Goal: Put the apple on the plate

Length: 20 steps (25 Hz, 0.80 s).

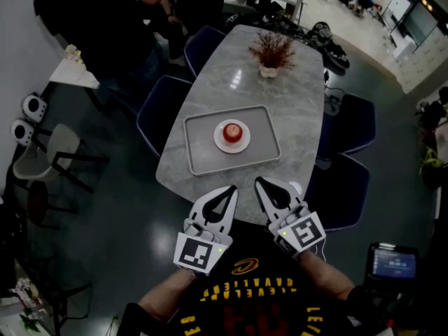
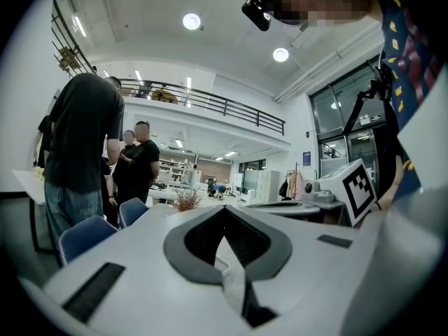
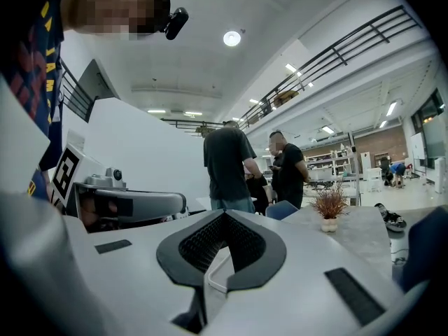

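A red apple (image 1: 232, 131) sits on a small white plate (image 1: 219, 139), which stands in a grey tray (image 1: 199, 161) on the marble table (image 1: 294, 110). Both grippers hover side by side off the table's near edge, short of the tray. My left gripper (image 1: 232, 189) is shut with nothing in it, its jaws meeting at the tip (image 2: 225, 208). My right gripper (image 1: 260, 181) is likewise shut and empty (image 3: 224, 213). Both point level across the table, so neither gripper view shows the apple or the plate.
A potted dried plant (image 1: 271, 51) stands at the table's far end. Blue chairs (image 1: 159, 107) (image 1: 348, 180) flank the table. People stand beyond its far left corner (image 3: 227, 163). Shoes (image 1: 329, 44) lie on the floor past the far end.
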Each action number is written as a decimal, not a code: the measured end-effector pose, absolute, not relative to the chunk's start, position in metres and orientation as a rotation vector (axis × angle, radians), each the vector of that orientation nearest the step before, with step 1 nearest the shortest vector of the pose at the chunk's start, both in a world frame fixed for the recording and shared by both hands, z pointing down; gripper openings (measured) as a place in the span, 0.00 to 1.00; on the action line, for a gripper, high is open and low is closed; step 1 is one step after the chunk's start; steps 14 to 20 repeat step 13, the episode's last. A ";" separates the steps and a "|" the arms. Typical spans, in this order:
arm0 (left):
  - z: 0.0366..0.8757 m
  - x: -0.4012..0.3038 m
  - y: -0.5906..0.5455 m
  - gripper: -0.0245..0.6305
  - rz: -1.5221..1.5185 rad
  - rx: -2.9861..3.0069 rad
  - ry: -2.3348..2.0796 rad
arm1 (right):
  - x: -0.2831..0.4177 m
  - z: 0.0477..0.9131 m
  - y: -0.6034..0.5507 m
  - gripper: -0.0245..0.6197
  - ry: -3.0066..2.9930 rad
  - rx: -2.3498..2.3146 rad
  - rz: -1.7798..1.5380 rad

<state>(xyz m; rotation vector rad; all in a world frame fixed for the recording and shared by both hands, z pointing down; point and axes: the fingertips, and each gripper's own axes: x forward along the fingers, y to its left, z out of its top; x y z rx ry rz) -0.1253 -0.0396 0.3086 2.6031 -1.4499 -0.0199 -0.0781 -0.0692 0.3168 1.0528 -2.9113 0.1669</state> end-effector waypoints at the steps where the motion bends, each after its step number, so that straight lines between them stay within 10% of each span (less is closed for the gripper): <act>1: 0.308 -0.126 -0.039 0.04 -0.022 2.607 -1.451 | -0.077 0.317 -0.069 0.05 -2.906 1.060 0.162; 20: 0.304 -0.130 -0.039 0.04 -0.023 2.628 -1.469 | -0.072 0.318 -0.072 0.05 -2.888 1.094 0.148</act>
